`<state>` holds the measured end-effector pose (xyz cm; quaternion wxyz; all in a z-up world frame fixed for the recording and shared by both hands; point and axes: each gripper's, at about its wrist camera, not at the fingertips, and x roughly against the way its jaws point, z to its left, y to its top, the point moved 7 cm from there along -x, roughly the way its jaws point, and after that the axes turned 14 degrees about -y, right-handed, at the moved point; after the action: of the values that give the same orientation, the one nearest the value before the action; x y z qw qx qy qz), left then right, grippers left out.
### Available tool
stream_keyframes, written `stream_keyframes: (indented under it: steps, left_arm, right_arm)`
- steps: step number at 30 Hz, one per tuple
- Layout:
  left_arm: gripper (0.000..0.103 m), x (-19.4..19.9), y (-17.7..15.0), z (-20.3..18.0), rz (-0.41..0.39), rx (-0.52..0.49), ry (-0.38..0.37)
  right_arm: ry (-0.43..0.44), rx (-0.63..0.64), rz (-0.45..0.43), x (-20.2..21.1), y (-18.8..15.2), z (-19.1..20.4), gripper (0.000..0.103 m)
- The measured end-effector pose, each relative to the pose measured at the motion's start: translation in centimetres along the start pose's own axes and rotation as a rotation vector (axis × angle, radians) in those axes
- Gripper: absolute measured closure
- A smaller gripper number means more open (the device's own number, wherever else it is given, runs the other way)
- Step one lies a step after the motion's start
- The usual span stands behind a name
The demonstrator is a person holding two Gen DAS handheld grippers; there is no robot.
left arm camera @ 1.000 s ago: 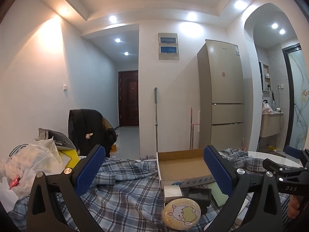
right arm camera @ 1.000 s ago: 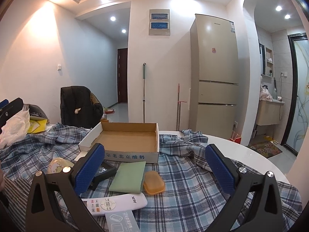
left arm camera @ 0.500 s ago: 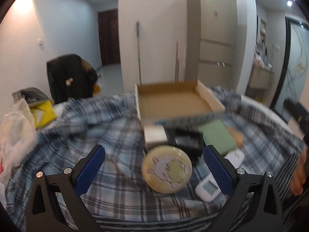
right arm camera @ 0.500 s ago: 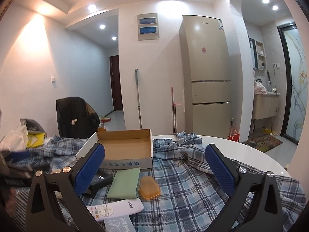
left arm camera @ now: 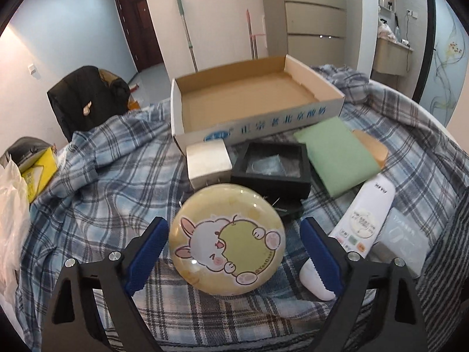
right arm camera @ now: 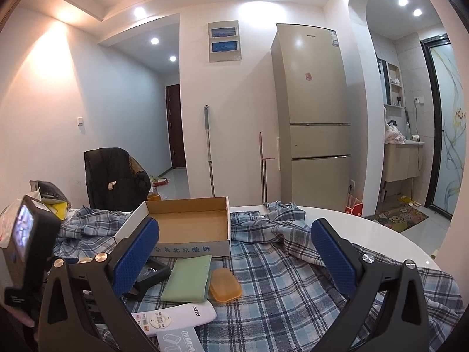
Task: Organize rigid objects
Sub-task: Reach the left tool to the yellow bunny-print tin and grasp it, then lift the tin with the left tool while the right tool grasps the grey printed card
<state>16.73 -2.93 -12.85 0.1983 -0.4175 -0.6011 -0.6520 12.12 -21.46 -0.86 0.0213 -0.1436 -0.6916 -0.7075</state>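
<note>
One round tin (left arm camera: 227,239), yellow with a cartoon rabbit on its lid, lies flat on the plaid cloth (left arm camera: 111,182) nearest to us, and our left gripper (left arm camera: 231,252) straddles it with its blue pads apart on either side, neither one clearly touching the rim. We judge this spread is chosen so the pads can close across the tin's width, the only grip a flat disc allows.

Just behind the tin sit a small silver box (left arm camera: 206,161) and a black frame box (left arm camera: 274,165), touching or nearly touching each other. A green flat case (left arm camera: 337,158) lies to the right of them, partly over an orange soap-like case (right arm camera: 225,284), and a white AUX remote (left arm camera: 363,220) and a clear-topped packet (left arm camera: 401,240) lie nearer the bench edge.

Behind this cluster the open cardboard tray (left arm camera: 263,124) stands with nothing in it, its printed front wall against the small boxes. We take it as the place the items are meant to go, which would explain their being gathered at its front.

Our right gripper (right arm camera: 234,261) hangs above the cloth with its pads wide apart and nothing between them, held back, in our judgement, to leave the left room to work. The white bench (right arm camera: 381,234) shows bare past the cloth's right edge.
</note>
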Motion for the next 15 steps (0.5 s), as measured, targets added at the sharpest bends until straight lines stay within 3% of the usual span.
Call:
stream_keyframes:
  steps: [3,6,11,15]
  left_arm:
    - [0.026,-0.5,-0.2,0.6,0.016,0.026,-0.014]
    - [0.026,-0.2,-0.3,0.8,-0.004,0.048,-0.044]
    - [0.026,3.5,0.6,0.6,-0.172,0.036,-0.074]
    - [0.026,8.2,0.9,0.1,-0.341,-0.013,-0.074]
  right_arm:
    - [0.006,0.014,0.002,0.0,-0.1,0.3,0.000]
    - [0.012,0.029,0.010,-0.1,-0.1,0.5,0.000]
    - [0.037,0.094,0.049,-0.6,-0.3,1.1,0.000]
    - [0.128,0.137,0.164,-1.2,-0.7,1.9,0.000]
